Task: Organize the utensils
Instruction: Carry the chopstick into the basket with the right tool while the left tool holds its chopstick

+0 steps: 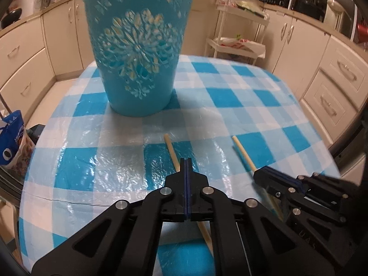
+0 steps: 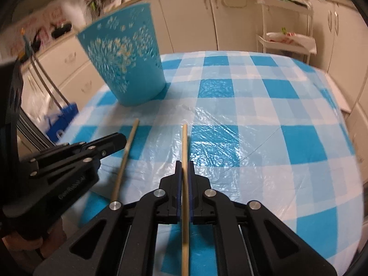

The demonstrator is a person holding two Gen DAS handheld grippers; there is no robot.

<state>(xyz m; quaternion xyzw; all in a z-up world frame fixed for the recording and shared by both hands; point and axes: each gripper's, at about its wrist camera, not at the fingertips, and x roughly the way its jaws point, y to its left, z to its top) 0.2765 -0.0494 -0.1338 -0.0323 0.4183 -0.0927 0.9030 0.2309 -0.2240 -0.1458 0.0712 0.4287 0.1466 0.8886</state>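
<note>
- Blue perforated bin [image 1: 138,53]: standing upright toward the far left part of the checked tablecloth [image 1: 230,105]; interior not in view, so contents cannot be told.
- Left chopstick [image 1: 171,151]: lying near the front edge, passing under the left gripper [image 1: 185,161]; jaws are pressing together, and the stick appears to be beside them, not between.
- Right chopstick [image 2: 184,142]: running between the pads of the right gripper [image 2: 184,164], which is pinching it.
- Progress: judged early; both sticks are waiting to go into the bin.
</note>
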